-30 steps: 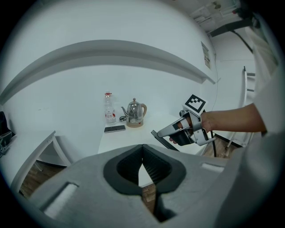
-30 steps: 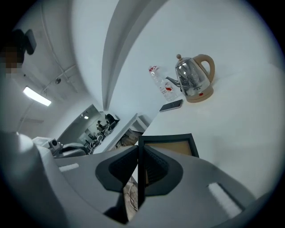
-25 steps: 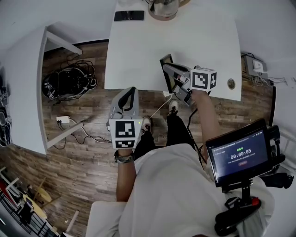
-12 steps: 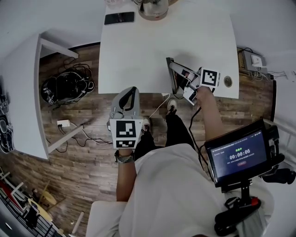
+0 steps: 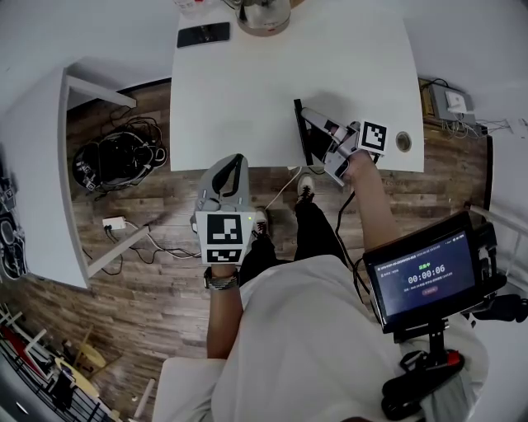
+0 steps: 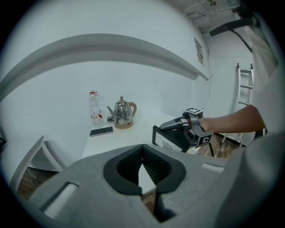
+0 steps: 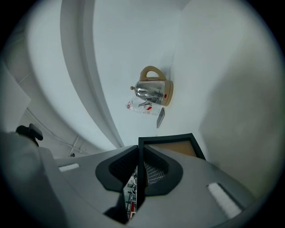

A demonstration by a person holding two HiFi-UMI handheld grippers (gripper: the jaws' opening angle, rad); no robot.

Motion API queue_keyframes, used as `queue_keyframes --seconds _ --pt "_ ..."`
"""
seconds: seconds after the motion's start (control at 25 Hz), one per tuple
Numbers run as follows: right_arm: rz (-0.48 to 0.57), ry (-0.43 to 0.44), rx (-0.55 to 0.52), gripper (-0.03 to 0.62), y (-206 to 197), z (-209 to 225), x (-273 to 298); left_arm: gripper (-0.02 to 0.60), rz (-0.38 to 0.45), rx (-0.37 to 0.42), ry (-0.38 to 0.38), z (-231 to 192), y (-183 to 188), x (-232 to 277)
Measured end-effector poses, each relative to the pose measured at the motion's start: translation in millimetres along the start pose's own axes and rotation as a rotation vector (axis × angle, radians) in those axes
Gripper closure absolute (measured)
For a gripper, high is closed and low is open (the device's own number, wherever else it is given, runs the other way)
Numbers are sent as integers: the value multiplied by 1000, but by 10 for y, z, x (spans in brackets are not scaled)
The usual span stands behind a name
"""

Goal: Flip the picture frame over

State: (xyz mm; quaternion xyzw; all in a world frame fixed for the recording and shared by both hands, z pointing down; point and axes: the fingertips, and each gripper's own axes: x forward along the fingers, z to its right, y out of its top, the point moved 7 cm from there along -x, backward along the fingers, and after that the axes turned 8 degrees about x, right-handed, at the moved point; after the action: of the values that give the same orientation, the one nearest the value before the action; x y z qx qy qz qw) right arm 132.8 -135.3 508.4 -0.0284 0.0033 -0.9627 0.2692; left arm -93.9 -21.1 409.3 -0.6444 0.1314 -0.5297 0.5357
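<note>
The black picture frame [image 5: 300, 132] stands on edge near the front right of the white table [image 5: 247, 91], its brown backing [image 7: 173, 149] showing in the right gripper view. My right gripper [image 5: 307, 117] is shut on the frame's upper edge, the thin black rim running between its jaws [image 7: 139, 171]. In the left gripper view the frame [image 6: 171, 140] shows with the right gripper [image 6: 173, 125] on top of it. My left gripper [image 5: 233, 162] hangs off the table's front edge over the floor, shut [image 6: 143, 167] and holding nothing.
A steel kettle [image 5: 262, 12], a clear bottle [image 6: 94, 113] and a black phone [image 5: 204, 35] sit at the table's far edge. A second white table [image 5: 41, 165] and a cable tangle [image 5: 120, 152] are at the left. A timer screen [image 5: 425, 276] is at the right.
My right gripper has turned a little and carried the frame to a steeper stand on its edge. The left gripper has stayed where it was.
</note>
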Motion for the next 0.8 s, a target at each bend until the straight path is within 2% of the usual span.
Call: queue_keyframes --seconds 0.24,0.8 --pt "32 24 69 549 -21 76 -25 578 -1 1 -3 -5 17 -5" --pt "30 20 10 545 28 89 -209 578 -2 16 -44 28 35 97"
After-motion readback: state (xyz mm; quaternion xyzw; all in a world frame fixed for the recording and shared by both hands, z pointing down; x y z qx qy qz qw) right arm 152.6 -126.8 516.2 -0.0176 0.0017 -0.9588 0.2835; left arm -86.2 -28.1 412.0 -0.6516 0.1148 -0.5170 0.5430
